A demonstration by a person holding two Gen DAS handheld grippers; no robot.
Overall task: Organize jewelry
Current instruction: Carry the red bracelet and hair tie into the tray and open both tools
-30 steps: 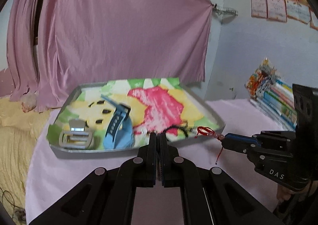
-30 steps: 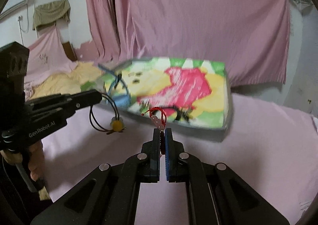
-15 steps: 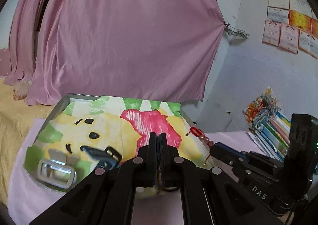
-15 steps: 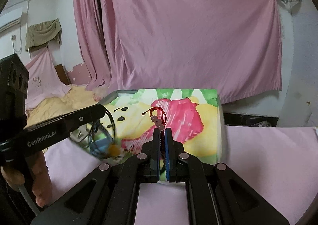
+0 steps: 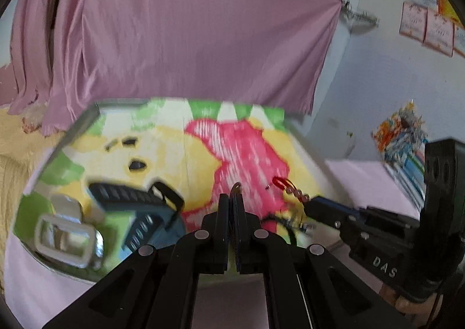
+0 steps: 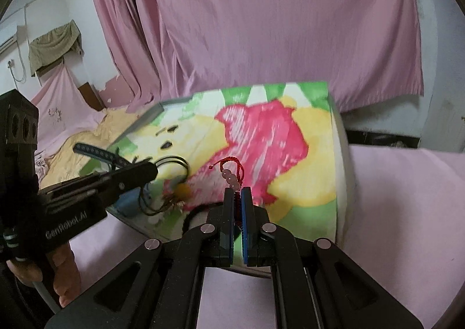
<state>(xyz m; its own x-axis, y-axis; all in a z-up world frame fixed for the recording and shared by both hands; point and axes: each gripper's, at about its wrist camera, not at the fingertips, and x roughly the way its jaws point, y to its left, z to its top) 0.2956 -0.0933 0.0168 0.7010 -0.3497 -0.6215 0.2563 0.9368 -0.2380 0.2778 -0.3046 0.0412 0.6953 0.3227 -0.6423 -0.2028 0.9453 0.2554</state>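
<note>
Right gripper (image 6: 237,193) pinching a red bead bracelet (image 6: 231,172) over the tray (image 6: 343,137), left gripper (image 5: 231,198) clamping a black cord (image 6: 171,161), watch (image 5: 136,207) lying inside.

— Lighting? 
— Soft, even daylight filtering through the pink curtain (image 5: 186,24); shadows faint, no strong glare. 
— Sharpness? 
— Left wrist view is motion-blurred: the tray (image 5: 84,122) and the items at lower left smear. Right wrist view is crisper, mildly smeared at centre. 
— Edges? 
— Fisheye bending, with black vignette in every corner of both frames.
</note>
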